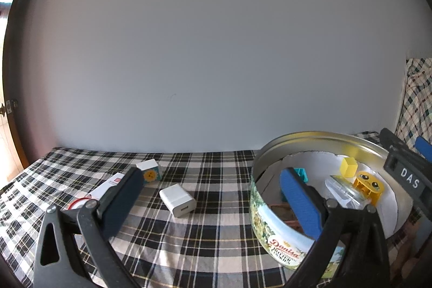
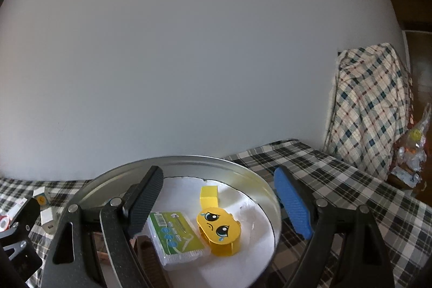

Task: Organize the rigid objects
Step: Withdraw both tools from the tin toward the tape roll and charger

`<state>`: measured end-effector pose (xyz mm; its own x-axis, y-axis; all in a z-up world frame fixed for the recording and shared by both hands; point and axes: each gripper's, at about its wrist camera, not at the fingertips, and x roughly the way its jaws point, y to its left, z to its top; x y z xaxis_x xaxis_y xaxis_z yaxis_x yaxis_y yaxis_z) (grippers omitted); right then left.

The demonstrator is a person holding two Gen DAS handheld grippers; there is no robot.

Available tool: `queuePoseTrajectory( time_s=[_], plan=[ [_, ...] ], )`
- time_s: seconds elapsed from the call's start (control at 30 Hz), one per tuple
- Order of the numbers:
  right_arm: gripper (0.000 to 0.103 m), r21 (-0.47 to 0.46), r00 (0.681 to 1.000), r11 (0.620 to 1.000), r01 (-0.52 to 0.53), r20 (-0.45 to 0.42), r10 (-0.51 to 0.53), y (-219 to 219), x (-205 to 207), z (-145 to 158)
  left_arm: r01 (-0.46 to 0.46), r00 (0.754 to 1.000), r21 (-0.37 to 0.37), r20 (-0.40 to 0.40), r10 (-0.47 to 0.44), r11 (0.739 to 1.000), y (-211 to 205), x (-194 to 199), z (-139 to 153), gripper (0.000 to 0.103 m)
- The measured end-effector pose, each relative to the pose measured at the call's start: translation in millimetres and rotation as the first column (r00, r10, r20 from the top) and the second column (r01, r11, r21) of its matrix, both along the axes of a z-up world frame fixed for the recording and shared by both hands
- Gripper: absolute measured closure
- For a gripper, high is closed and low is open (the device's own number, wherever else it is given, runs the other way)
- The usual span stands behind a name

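Note:
A round Danisa cookie tin (image 1: 272, 231) stands open on the plaid table. In it lie a yellow sad-face block (image 2: 219, 231), a small yellow cube (image 2: 209, 195), a clear box with a green label (image 2: 176, 238) and a teal piece (image 1: 301, 174). My right gripper (image 2: 220, 203) is open and empty above the tin, its jaws either side of the yellow pieces. My left gripper (image 1: 213, 203) is open and empty, its right finger (image 1: 299, 203) over the tin's near wall. A white charger (image 1: 177, 200) lies between its jaws. A small sunflower cube (image 1: 149, 171) and a red-and-white box (image 1: 106, 186) lie farther left.
A plain white wall stands close behind the table. A plaid cloth (image 2: 372, 104) hangs over something at the right, with a plastic bag (image 2: 413, 153) beside it. A dark door frame (image 1: 10, 45) stands at the far left. The right gripper's body (image 1: 407, 174) shows beyond the tin.

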<state>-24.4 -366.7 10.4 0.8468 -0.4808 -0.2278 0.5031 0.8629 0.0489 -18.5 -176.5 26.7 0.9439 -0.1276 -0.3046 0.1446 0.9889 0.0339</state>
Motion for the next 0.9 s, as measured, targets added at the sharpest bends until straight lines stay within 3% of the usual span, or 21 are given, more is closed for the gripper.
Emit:
queuePoseTrajectory(
  time_s=[0.63, 0.9],
  plan=[
    [0.017, -0.074, 0.998, 0.996, 0.053, 0.050, -0.049, 29, -21, 4, 0.020, 1.000, -0.011, -0.024, -0.020, 1.000, 23, -3, 0, 0.001],
    [0.017, -0.038, 0.999, 0.998, 0.045, 0.022, -0.045, 40, -18, 0, 0.006, 1.000, -0.006, -0.029, -0.007, 1.000, 43, 0, 0, 0.001]
  ],
)
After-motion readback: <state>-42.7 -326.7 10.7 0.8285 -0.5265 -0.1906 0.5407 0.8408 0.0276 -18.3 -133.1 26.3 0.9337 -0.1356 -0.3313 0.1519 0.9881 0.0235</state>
